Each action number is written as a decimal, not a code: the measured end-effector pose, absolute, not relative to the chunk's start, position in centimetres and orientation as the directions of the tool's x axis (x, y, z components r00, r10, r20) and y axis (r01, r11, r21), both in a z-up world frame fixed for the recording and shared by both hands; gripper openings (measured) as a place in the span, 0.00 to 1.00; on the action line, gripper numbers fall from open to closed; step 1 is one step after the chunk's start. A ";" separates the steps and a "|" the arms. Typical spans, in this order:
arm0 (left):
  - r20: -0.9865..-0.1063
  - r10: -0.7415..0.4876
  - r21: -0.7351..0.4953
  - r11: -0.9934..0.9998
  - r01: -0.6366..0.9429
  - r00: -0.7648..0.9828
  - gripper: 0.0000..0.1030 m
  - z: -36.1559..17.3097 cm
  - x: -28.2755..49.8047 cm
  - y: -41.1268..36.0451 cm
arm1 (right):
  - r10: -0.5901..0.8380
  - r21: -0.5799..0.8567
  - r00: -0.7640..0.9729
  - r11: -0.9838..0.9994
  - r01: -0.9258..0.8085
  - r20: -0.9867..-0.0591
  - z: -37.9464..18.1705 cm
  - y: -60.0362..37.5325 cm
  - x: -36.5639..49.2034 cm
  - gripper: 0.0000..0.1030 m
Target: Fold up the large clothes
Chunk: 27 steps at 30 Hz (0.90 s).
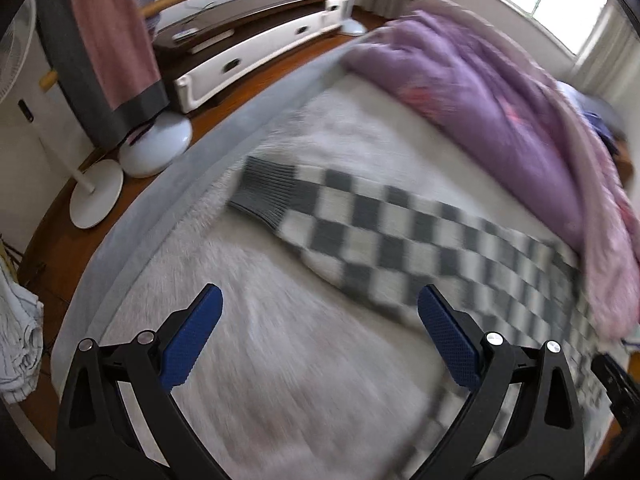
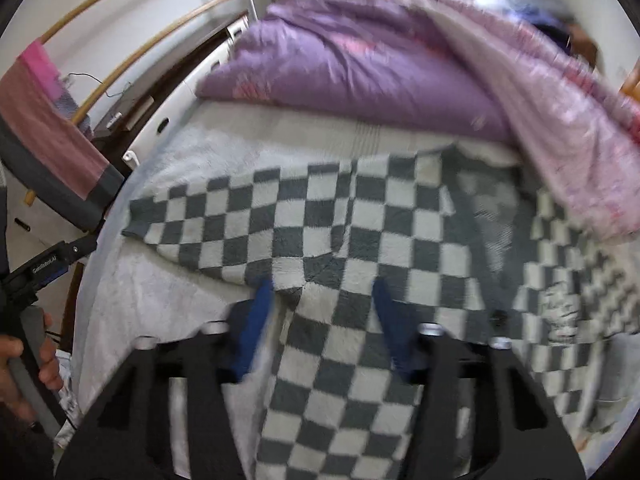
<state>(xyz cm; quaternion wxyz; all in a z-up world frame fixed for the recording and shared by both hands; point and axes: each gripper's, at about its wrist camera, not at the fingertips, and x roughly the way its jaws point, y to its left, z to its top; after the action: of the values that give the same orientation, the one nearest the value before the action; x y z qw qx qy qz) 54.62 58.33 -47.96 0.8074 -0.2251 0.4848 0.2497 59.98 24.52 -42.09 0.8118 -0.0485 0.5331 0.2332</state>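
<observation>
Left wrist view: a bed [image 1: 224, 152] under a white furry throw [image 1: 280, 360], grey-edged along its left side, on a brown wood floor. Purple quilt [image 1: 480, 92] heaped toward the far edge. Beyond the left edge, a low white cabinet [image 1: 256, 52] with a dark top, round white stand bases [image 1: 156, 148], a hanging pink-and-grey cloth [image 1: 108, 40]. Checked grey-and-white sweater [image 1: 380, 240] (knit, ribbed grey cuff) with one sleeve reaching toward the bed's left edge. Left tongs [image 1: 320, 336] spread wide, blue textured pads, nothing between them.

Right wrist view: same sweater [image 2: 360, 240] spread across the bed's middle, fuzzy squares, its far part meeting the quilt [image 2: 360, 60]. Right tongs [image 2: 322, 320] blurred, narrowed but apart, checked cloth lying between the pads; a grip cannot be told. At lower left, a hand [image 2: 20, 364] on a grey handle.
</observation>
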 end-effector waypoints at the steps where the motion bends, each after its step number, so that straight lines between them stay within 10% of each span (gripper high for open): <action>1: -0.901 0.179 -0.130 0.757 -0.640 0.395 0.94 -50.0 55.4 60.1 | 0.334 0.193 0.289 0.886 -0.423 -0.897 -44.0 25.0 61.1 0.22; 5: -0.921 0.160 -0.140 0.715 -0.685 0.356 0.71 -55.1 57.1 64.0 | 0.351 0.243 0.208 0.877 -0.416 -0.913 -50.0 27.2 64.1 0.04; 12: -0.942 0.123 -0.151 0.674 -0.724 0.311 0.50 -60.9 58.9 67.4 | 0.430 0.381 0.078 0.860 -0.340 -0.900 -57.5 29.0 66.7 0.01; 19: -0.936 0.141 -0.165 0.633 -0.756 0.322 0.46 -62.8 59.7 68.5 | 0.415 0.404 -0.025 0.866 -0.293 -0.909 -62.4 29.5 67.6 0.00; 21: -0.926 0.113 -0.200 0.661 -0.723 0.360 0.10 -62.6 60.4 68.2 | 0.410 0.396 -0.026 0.862 -0.316 -0.912 -62.6 29.6 67.7 0.00; 27: -0.876 0.157 -0.233 0.691 -0.684 0.457 0.08 -57.5 60.9 66.1 | 0.434 0.414 -0.018 0.845 -0.337 -0.901 -63.2 29.1 67.7 0.00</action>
<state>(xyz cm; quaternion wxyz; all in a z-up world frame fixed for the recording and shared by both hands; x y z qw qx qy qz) 60.87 66.14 -57.50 0.8018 -0.2927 0.4504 0.2621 67.67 29.07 -63.16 0.6997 0.0367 0.6581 0.2756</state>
